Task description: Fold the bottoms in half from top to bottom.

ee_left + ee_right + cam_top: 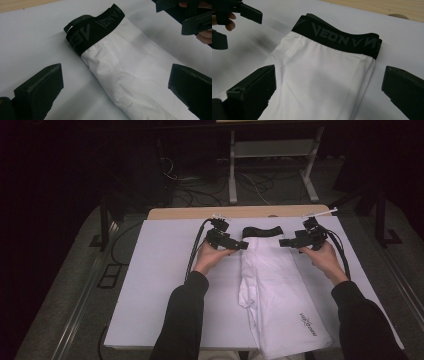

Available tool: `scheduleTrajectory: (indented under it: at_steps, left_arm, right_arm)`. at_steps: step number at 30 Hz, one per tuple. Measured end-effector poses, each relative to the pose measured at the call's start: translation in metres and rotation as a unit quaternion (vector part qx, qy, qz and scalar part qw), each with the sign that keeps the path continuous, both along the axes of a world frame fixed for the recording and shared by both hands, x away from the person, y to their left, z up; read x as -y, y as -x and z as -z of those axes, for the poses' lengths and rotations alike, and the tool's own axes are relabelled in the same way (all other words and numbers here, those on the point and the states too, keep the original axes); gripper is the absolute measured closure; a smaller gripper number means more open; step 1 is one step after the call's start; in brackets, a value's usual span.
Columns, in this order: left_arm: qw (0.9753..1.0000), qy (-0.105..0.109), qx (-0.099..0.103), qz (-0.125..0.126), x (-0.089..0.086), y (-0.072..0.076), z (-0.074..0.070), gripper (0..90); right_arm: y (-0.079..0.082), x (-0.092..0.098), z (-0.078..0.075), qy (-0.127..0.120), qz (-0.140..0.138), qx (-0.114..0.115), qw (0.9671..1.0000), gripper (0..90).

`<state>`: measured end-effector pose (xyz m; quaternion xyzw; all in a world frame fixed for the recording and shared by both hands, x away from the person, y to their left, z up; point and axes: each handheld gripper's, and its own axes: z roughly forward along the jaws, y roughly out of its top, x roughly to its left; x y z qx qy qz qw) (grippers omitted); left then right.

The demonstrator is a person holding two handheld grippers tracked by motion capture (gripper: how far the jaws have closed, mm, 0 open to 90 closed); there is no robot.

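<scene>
Two grippers flank the far end of a pair of white leggings (272, 290), folded lengthwise into a narrow strip on the white table cover (160, 285). Left gripper (240, 245) sits just beside the garment's left edge, right gripper (286, 242) just beside its right edge; both hover near the black waistband (261, 231), neither touching fabric as far as I can tell. Jaws of both stand spread wide with nothing between them, as the left gripper view and right gripper view confirm. Garment position: centre-right of the cover, running from the waistband near the far wooden table edge (240, 212) down to the near edge by the person. Long axis: near-to-far, skewed slightly, the lower end drifting toward the person's right. Waistband end points away from the person; leg hems point toward them. Small printed logo (308, 324) sits low on the near part. Judgement: step in hand looks like the approach before a grasp at the waistband corners, likely for a crosswise fold. Next move calls for lowering each gripper so one jaw slides under the stacked layers at the band (342, 40), then closing on both sides evenly, to avoid dragging the top layer alone.
</scene>
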<state>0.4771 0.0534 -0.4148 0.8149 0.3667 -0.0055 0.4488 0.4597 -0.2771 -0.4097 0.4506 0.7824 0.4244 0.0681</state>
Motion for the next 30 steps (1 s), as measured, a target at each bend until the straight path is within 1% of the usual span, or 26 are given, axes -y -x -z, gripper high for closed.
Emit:
scheduleTrajectory:
  at_steps: [3, 6, 10, 16, 19, 23, 25, 27, 30]
  left_arm:
    - [1.0000, 0.001, -0.004, -0.003, 0.000, -0.004, 0.002, 0.0]
    - [1.0000, 0.001, -0.007, -0.006, 0.001, -0.007, 0.004, 0.0]
    - [0.9999, -0.002, -0.013, -0.006, 0.003, -0.010, 0.009, 0.0]
    - [0.9996, 0.006, -0.025, -0.012, 0.005, -0.014, 0.016, 0.0]
    - [0.9994, 0.006, -0.031, -0.015, 0.006, -0.015, 0.019, 0.0]
    - [0.9990, 0.016, -0.039, -0.017, 0.006, -0.017, 0.023, 2.0]
    - [0.9989, 0.015, -0.041, -0.018, 0.006, -0.018, 0.024, 3.1]
    - [0.9987, 0.013, -0.043, -0.024, 0.007, -0.018, 0.025, 3.4]
    - [0.9984, 0.013, -0.046, -0.030, 0.006, -0.019, 0.027, 4.9]
  right_arm:
    - [-0.004, -0.001, 0.000, 0.004, 0.002, -0.002, 1.0000, 0.0]
    - [-0.009, 0.000, 0.000, 0.001, 0.005, -0.005, 1.0000, 0.0]
    - [-0.013, 0.001, 0.002, 0.001, 0.010, -0.013, 0.9999, 0.0]
    - [-0.020, 0.003, 0.010, -0.001, 0.018, -0.031, 0.9994, 0.0]
    - [-0.022, 0.005, 0.014, -0.004, 0.020, -0.040, 0.9990, 2.8]
    - [-0.025, 0.007, 0.019, -0.002, 0.024, -0.055, 0.9982, 7.4]
    - [-0.025, 0.008, 0.020, 0.000, 0.023, -0.061, 0.9979, 10.0]
    - [-0.026, 0.010, 0.021, -0.002, 0.023, -0.065, 0.9976, 12.7]
    - [-0.027, 0.011, 0.023, -0.003, 0.026, -0.073, 0.9970, 14.1]
